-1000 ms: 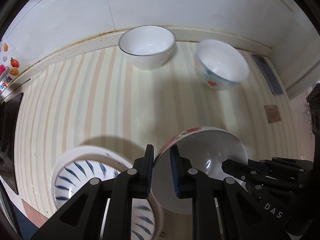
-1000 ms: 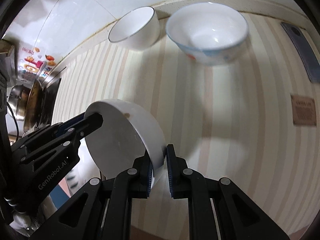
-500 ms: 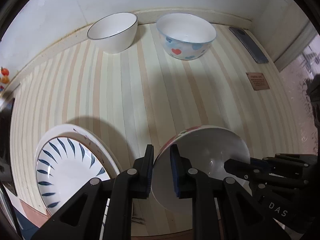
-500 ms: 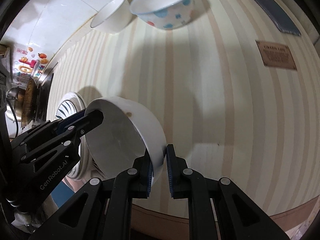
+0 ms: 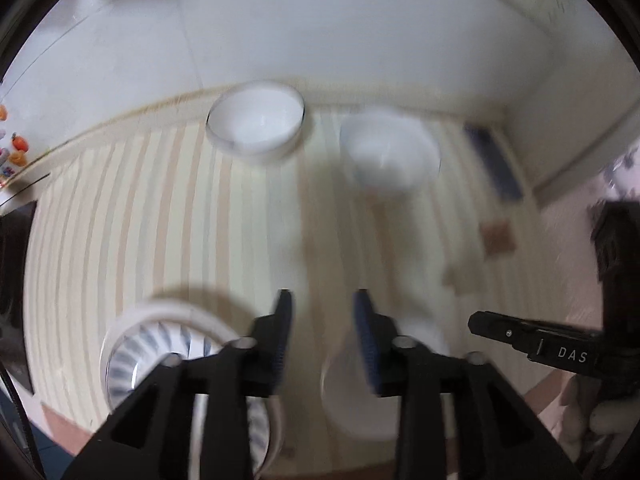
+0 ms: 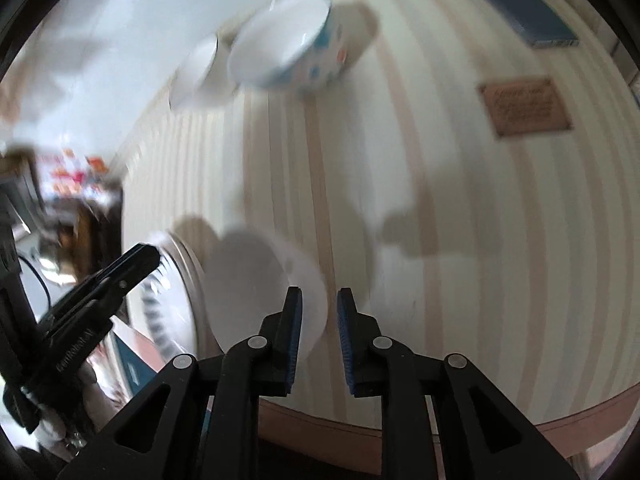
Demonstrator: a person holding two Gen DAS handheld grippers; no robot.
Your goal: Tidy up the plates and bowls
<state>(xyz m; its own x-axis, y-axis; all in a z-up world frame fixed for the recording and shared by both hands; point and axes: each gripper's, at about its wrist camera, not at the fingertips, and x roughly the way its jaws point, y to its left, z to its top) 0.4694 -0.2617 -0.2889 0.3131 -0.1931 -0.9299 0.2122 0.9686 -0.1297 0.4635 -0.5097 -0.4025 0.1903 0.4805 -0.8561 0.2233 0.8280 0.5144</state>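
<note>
Both views are motion-blurred. A white bowl (image 5: 360, 396) (image 6: 256, 288) rests on the striped counter at its near edge, beside a blue-patterned plate (image 5: 156, 348) (image 6: 168, 312). My left gripper (image 5: 322, 336) is open above the bowl's left rim and holds nothing. My right gripper (image 6: 319, 320) is open at the bowl's right rim, which sits between its jaws. A plain white bowl (image 5: 256, 124) (image 6: 196, 72) and a bowl with blue and red spots (image 5: 390, 156) (image 6: 288, 52) stand at the back by the wall.
A dark blue phone (image 5: 494, 164) (image 6: 516, 4) lies at the back right. A small brown card (image 5: 498, 236) (image 6: 524, 106) lies on the striped counter (image 5: 200, 220). A stove area with stickers (image 6: 76, 172) is to the left.
Both grippers have opened and let go of the white bowl, which now rests on the counter beside the plate. Both cameras have pulled back and tilted.
</note>
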